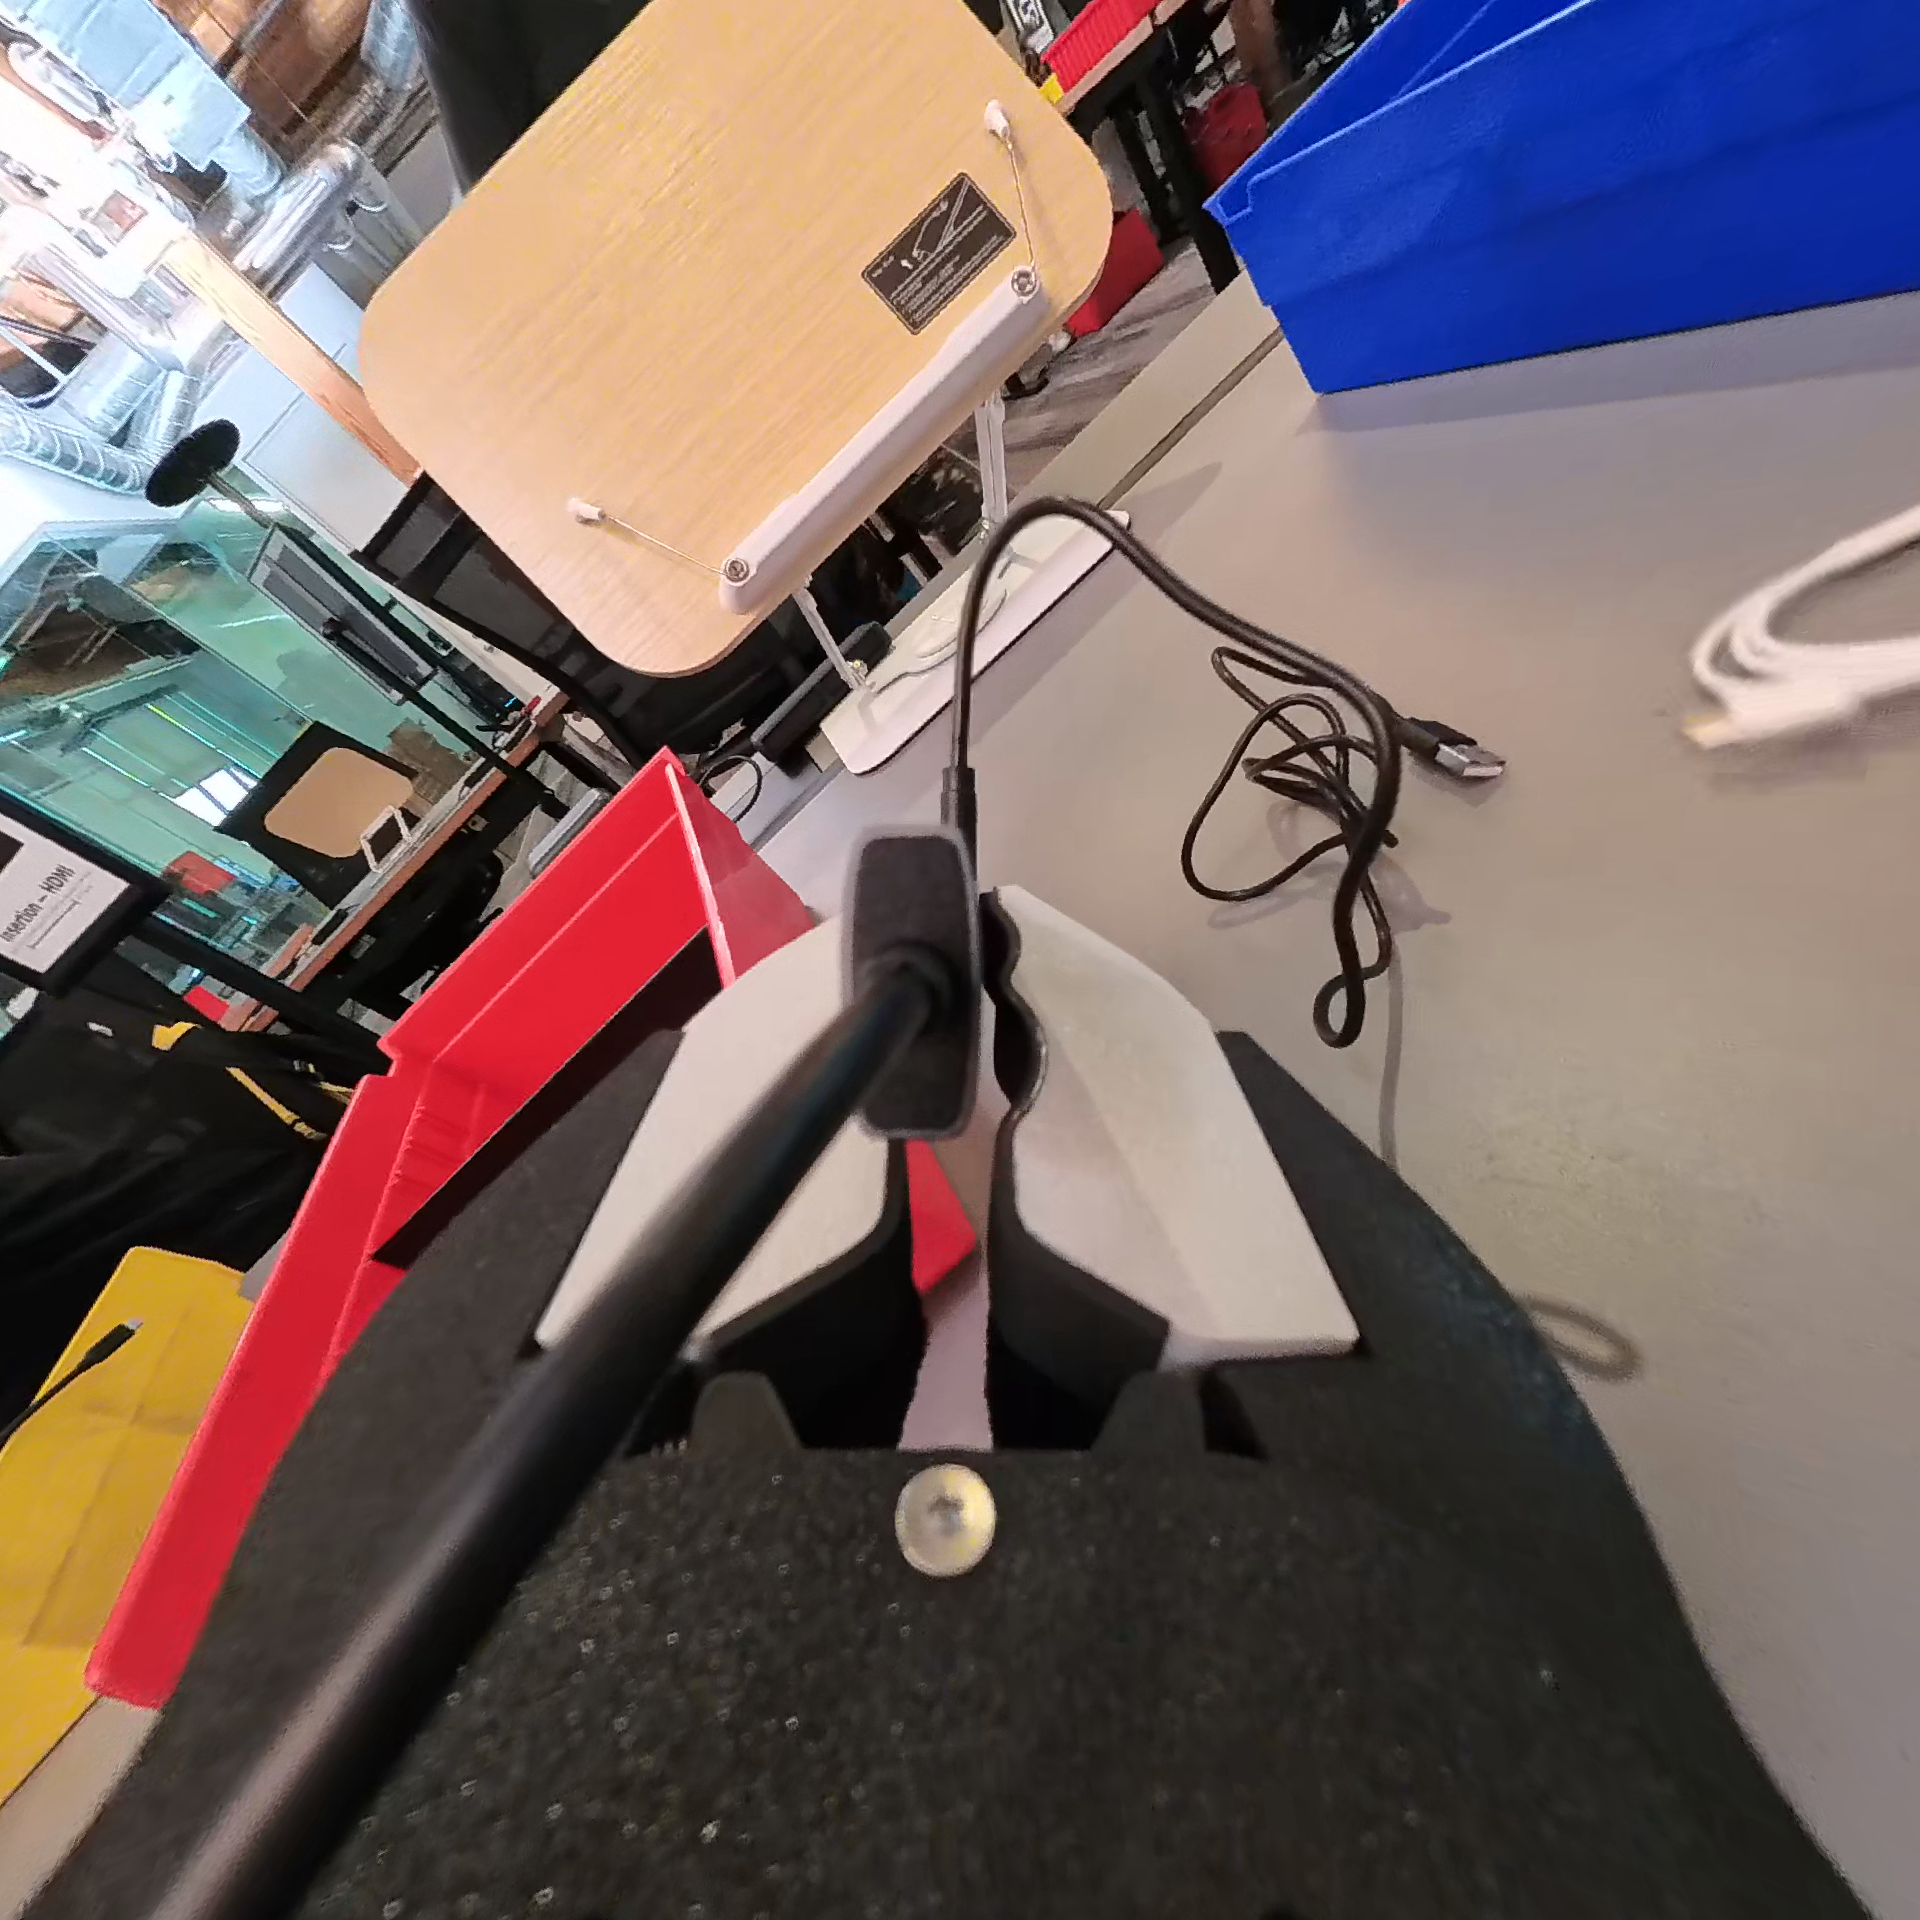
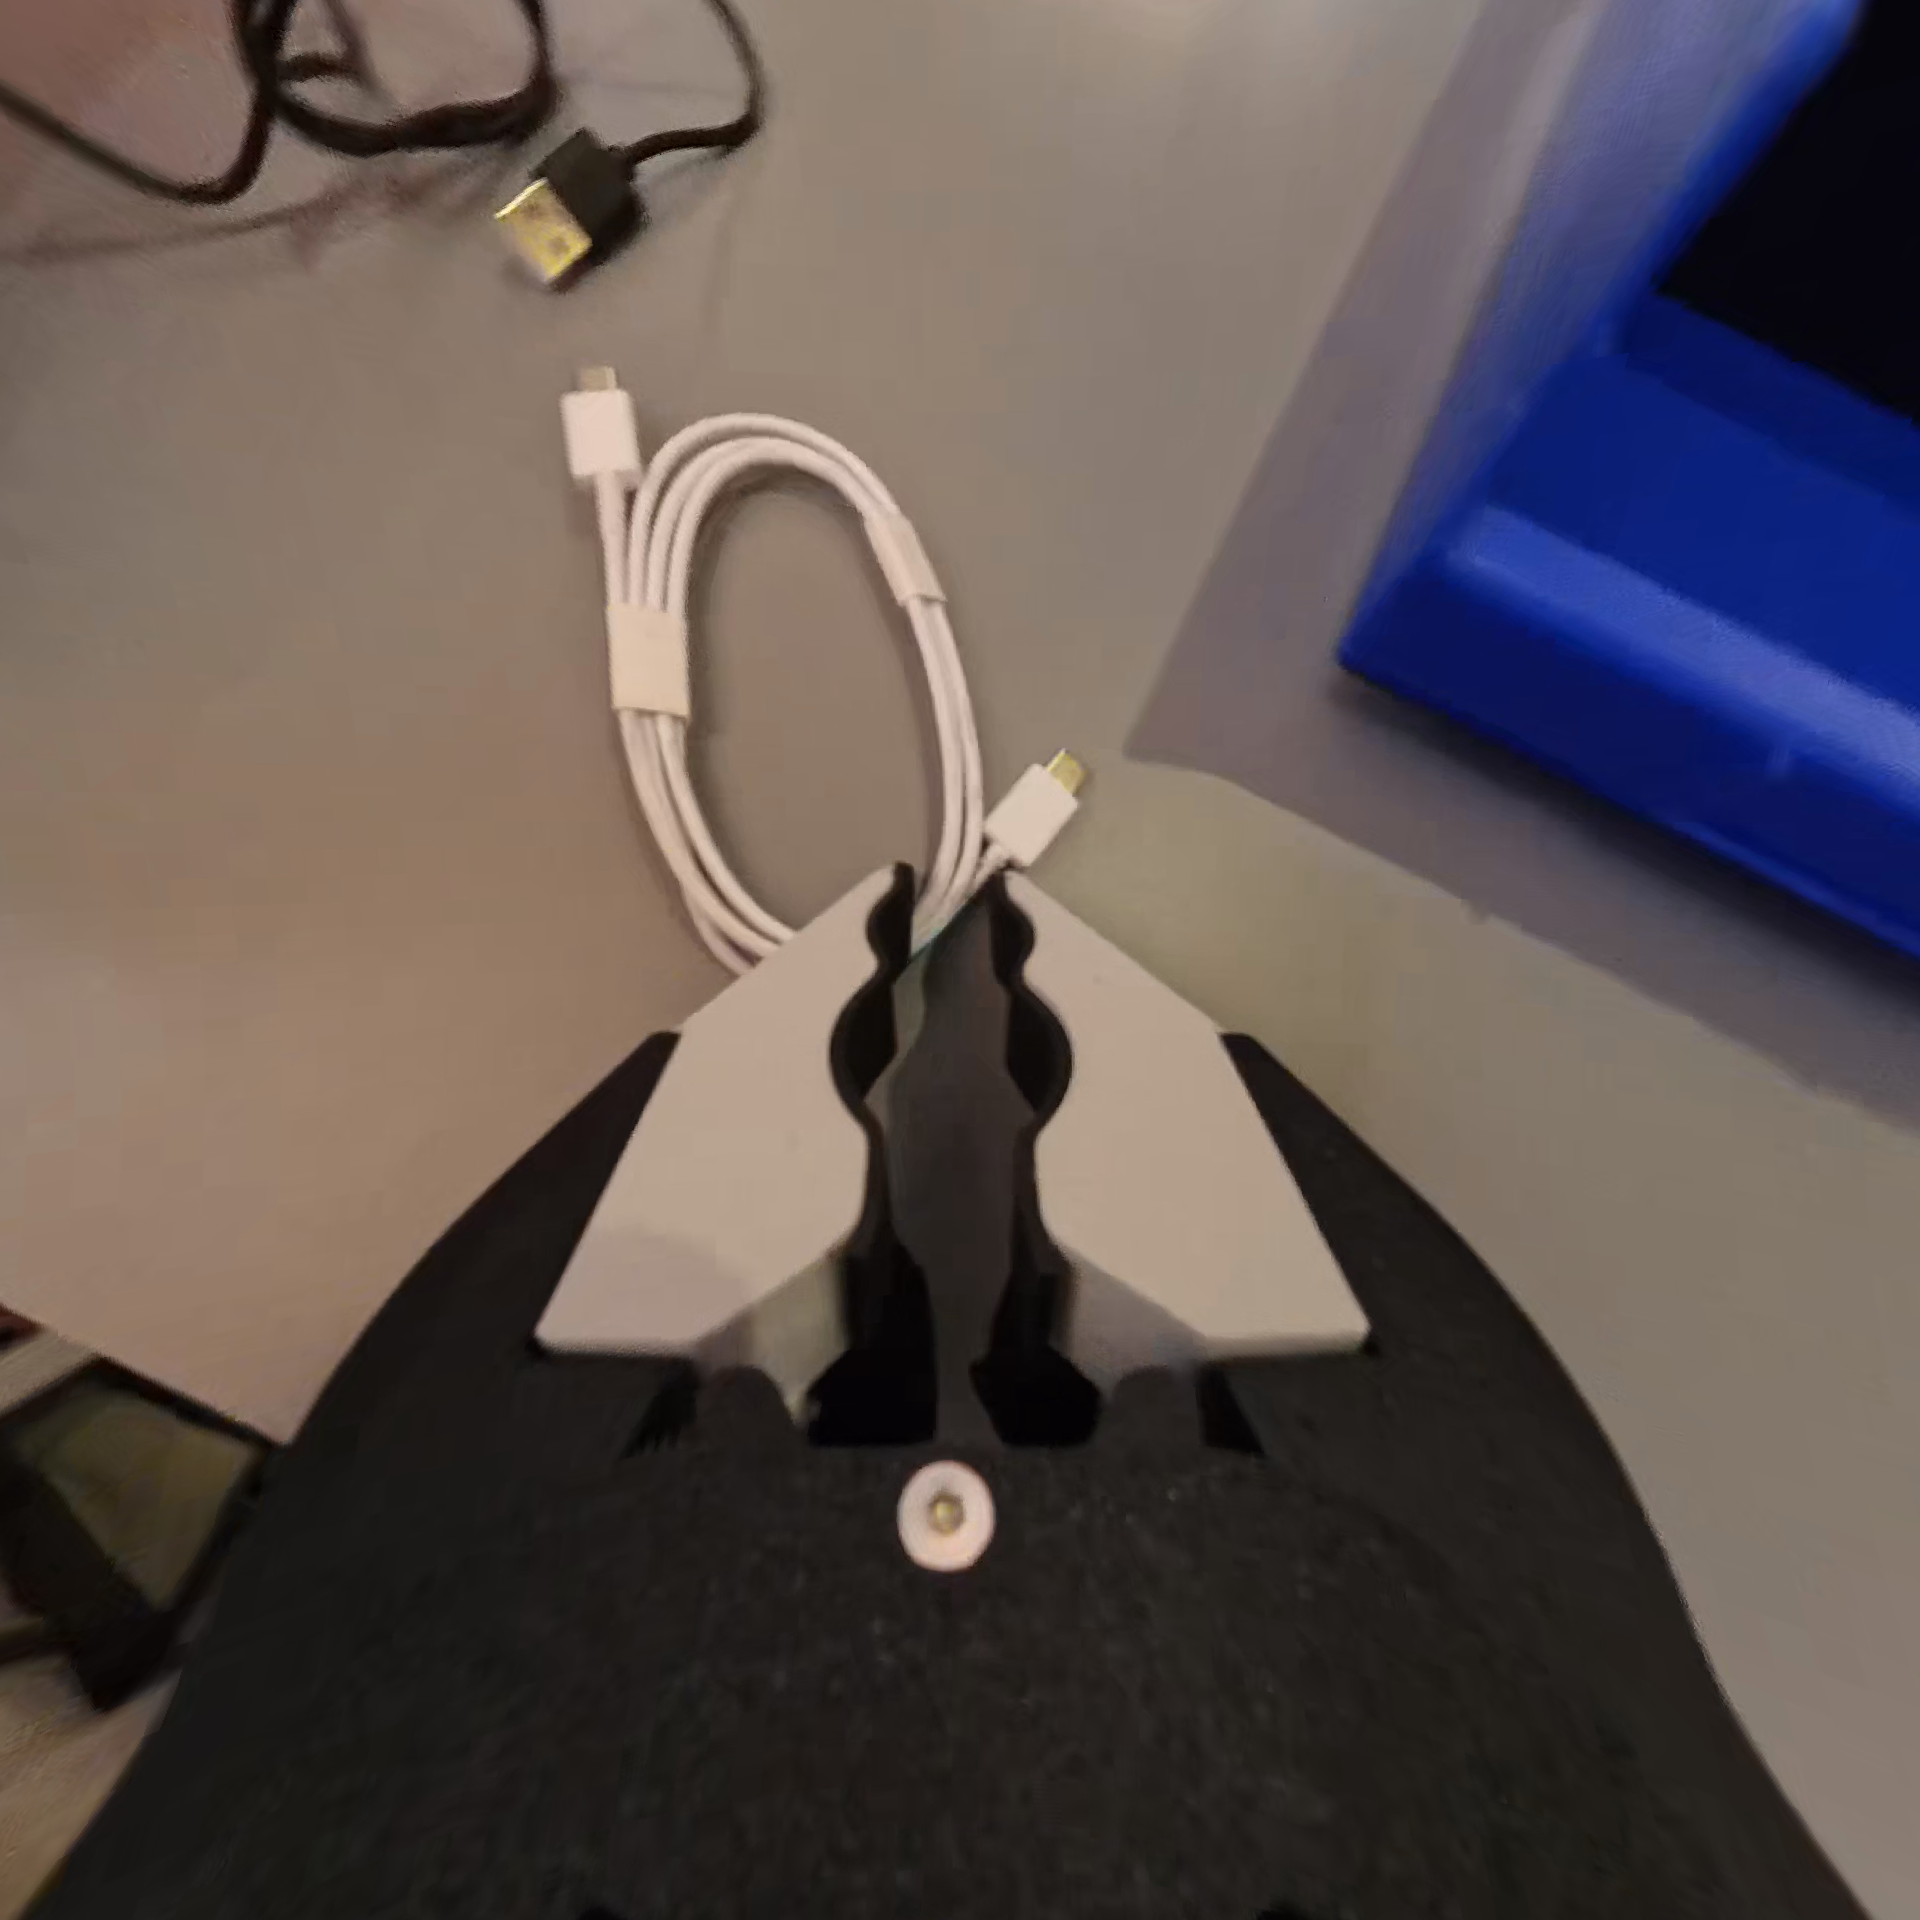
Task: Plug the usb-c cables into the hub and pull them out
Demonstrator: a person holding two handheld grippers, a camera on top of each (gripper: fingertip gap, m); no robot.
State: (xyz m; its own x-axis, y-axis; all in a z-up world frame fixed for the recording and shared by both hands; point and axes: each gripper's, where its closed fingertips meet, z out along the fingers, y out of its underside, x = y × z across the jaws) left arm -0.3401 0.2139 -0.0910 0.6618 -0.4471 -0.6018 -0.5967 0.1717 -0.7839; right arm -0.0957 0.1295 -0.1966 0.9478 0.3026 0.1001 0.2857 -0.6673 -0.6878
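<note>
Black plastic first: the hub (image 1: pixel 914 987) sits pinched in our left gripper (image 1: pixel 971 935), held on edge w/ its own thick lead (image 1: pixel 582 1382) trailing back toward the camera. A black cable (image 1: pixel 1288 727) seems plugged into the hub's far end; it arcs up, then drops into a loose tangle on the grey table (image 1: pixel 1558 1039), its flat USB plug (image 1: pixel 1460 753) lying free at the right. So, as we judge it, one cable is in and the rest is still to do: the white cable (image 2: pixel 810 665) lies coiled and banded on the table, both small plugs free, not yet picked up, and no pull-outs can be confirmed.

Pose: left gripper is lifted off the table, tilted, pointing far toward the wooden stand (image 1: pixel 727 332), red bin (image 1: pixel 499 1091) on its left. Our right gripper (image 2: pixel 956 894) points down at the near end of the white coil, tips just beside the near plug (image 2: pixel 1034 816); its fingers are nearly together w/ a narrow gap, and we can't tell if they're nipping a strand. Blue bin (image 2: pixel 1621 582) sits to the right.
</note>
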